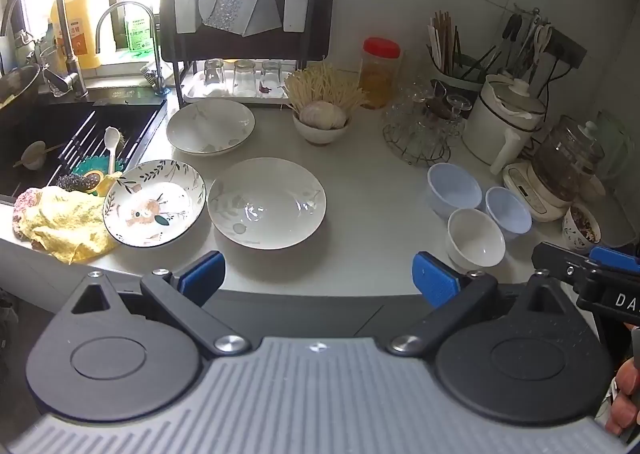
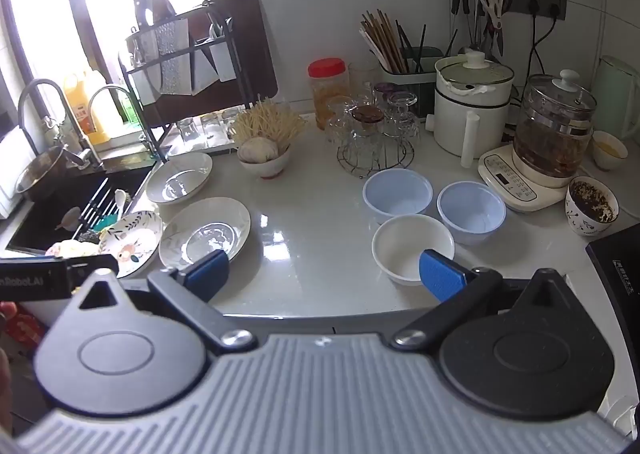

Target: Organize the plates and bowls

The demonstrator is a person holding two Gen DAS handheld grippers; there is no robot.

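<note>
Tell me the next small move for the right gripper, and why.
Probably ease the right gripper forward and down onto the white bowl. Both grippers are open and empty at the counter's edge, and that bowl sits nearest, beside two blue bowls it could nest into.
</note>
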